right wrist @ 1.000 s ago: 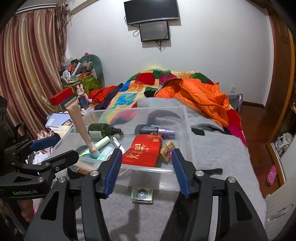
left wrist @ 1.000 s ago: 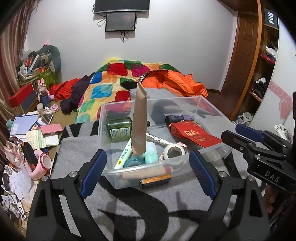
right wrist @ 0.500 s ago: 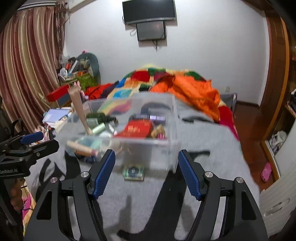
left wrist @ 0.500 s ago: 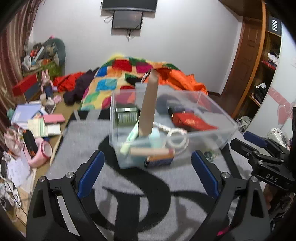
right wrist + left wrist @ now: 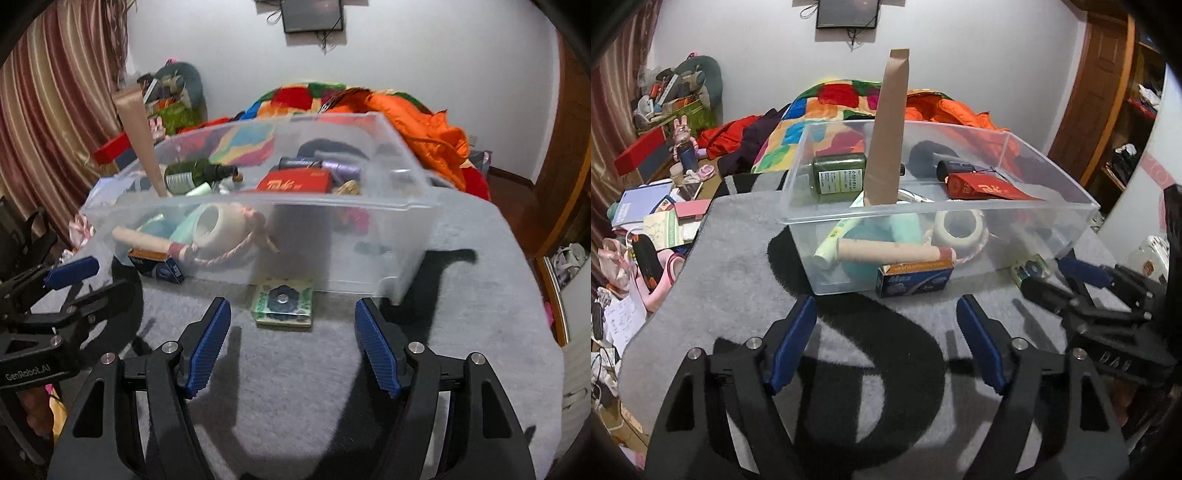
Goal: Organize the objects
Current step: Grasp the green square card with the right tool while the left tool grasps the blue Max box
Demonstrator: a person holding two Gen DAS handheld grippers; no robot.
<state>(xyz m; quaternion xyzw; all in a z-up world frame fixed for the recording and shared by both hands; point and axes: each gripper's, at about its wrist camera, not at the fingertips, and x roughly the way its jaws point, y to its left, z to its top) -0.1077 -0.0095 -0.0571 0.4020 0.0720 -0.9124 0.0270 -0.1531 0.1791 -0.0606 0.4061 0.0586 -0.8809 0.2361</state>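
my left gripper (image 5: 886, 347) hovered over the grey-and-black blanket (image 5: 738, 266), its blue pads apart, closing on nothing. my right gripper (image 5: 291, 345) did the same, its jaws empty, just short of a small green patterned box (image 5: 283, 302). that box lay against the clear plastic bin (image 5: 369, 236), which sat on the blanket full of bottles and tubes.

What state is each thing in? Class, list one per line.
Clear bin: open-topped, no lid, resting on the grey mat.
Green bottle: lying on its side in the bin.
Brown tube: standing upright, poking above the rim.
Left gripper: jaws closing, nothing between.
Right gripper: jaws closing, nothing between.
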